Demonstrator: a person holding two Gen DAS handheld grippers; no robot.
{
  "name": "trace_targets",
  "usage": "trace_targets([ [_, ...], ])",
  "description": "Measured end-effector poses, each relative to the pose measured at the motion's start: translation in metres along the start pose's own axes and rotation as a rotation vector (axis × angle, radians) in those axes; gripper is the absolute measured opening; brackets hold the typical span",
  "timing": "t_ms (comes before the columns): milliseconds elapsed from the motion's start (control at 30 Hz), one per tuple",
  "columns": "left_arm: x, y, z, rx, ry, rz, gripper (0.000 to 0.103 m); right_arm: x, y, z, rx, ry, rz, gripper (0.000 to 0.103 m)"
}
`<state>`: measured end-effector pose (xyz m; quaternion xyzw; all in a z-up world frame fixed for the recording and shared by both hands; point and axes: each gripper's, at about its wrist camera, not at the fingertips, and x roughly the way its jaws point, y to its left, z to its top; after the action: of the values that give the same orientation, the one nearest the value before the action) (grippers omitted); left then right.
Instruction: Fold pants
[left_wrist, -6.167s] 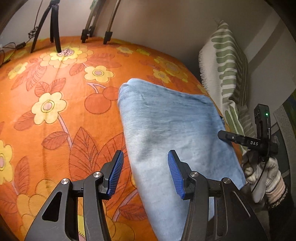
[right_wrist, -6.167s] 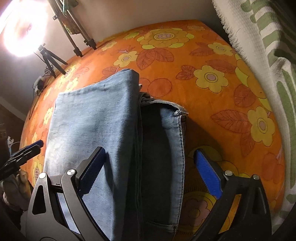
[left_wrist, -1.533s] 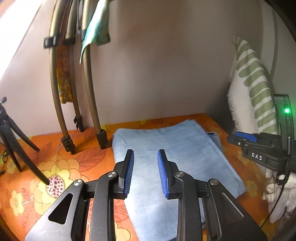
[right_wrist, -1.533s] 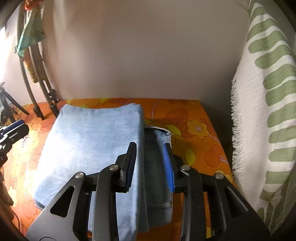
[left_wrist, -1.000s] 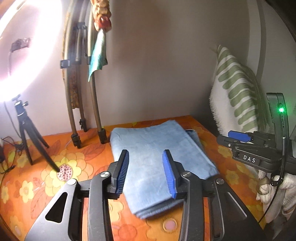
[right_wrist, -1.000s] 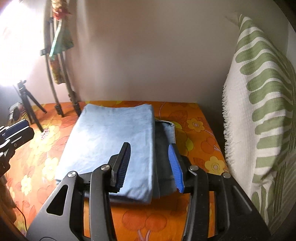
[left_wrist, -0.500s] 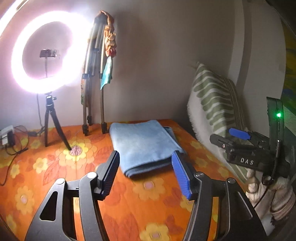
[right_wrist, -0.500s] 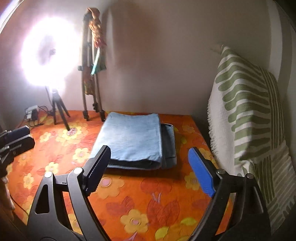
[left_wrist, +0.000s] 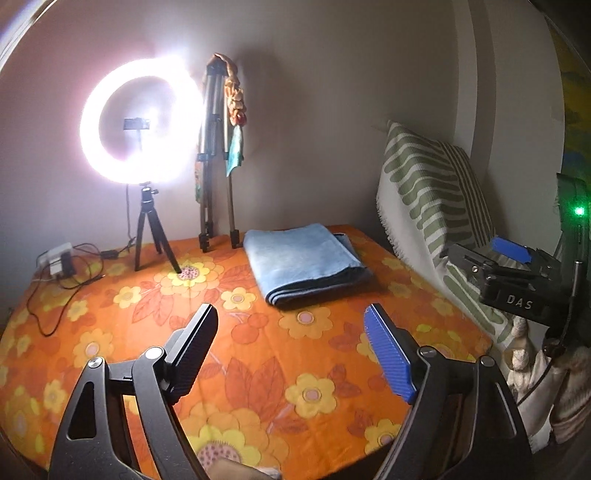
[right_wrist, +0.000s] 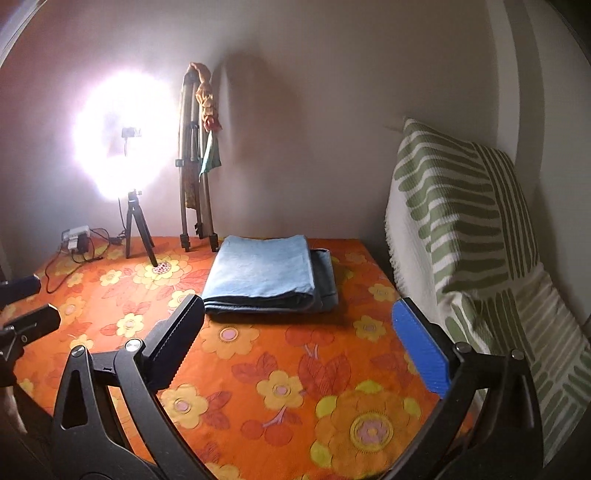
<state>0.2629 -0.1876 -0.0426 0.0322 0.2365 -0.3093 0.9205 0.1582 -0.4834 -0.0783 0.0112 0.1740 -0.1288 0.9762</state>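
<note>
The light blue jeans (left_wrist: 304, 258) (right_wrist: 267, 278) lie folded in a neat stack at the far side of the orange flowered tablecloth (left_wrist: 258, 350) (right_wrist: 295, 369), close to the wall. My left gripper (left_wrist: 291, 332) hangs well back from the stack over the cloth, its jaws opening wide with nothing between them. My right gripper (right_wrist: 297, 325) is likewise back from the jeans, jaws opening to their widest and empty. In the left wrist view the right gripper's body (left_wrist: 513, 280) shows at the right edge; the left gripper's fingertips (right_wrist: 22, 306) show at the left edge of the right wrist view.
A lit ring light on a small tripod (left_wrist: 140, 122) (right_wrist: 122, 144) and folded tripod legs (left_wrist: 214, 158) (right_wrist: 194, 166) stand at the back wall. A charger with cables (left_wrist: 59, 258) lies back left. A green-striped cushion (left_wrist: 432, 206) (right_wrist: 461, 229) leans at the right.
Both grippers have pulled back from the folded jeans and risen slightly, so the stack looks farther away. Both sets of jaws have spread from narrow to wide.
</note>
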Motion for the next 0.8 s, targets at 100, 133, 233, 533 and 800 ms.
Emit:
trace_targets([
  [100, -0.013, -0.002, -0.007, -0.003, -0.007, 0.013, 0.082, -0.016, -0.001, -0.005, 0.014, -0.016, -0.009, 0.103],
  [133, -0.016, -0.001, -0.009, -0.011, -0.007, 0.018, 0.082, -0.021, -0.001, -0.007, 0.019, -0.020, -0.010, 0.103],
  [233, -0.025, 0.002, -0.013, -0.033, -0.007, 0.026, 0.082, -0.032, -0.002, -0.011, 0.039, -0.020, -0.002, 0.103],
  [533, -0.042, 0.006, -0.018, -0.042, -0.019, 0.053, 0.083, -0.048, 0.006, -0.017, 0.026, -0.034, -0.004, 0.103],
  [800, -0.052, 0.006, -0.018, -0.044, -0.039, 0.068, 0.083, -0.054, 0.010, -0.018, 0.014, -0.046, -0.011, 0.103],
])
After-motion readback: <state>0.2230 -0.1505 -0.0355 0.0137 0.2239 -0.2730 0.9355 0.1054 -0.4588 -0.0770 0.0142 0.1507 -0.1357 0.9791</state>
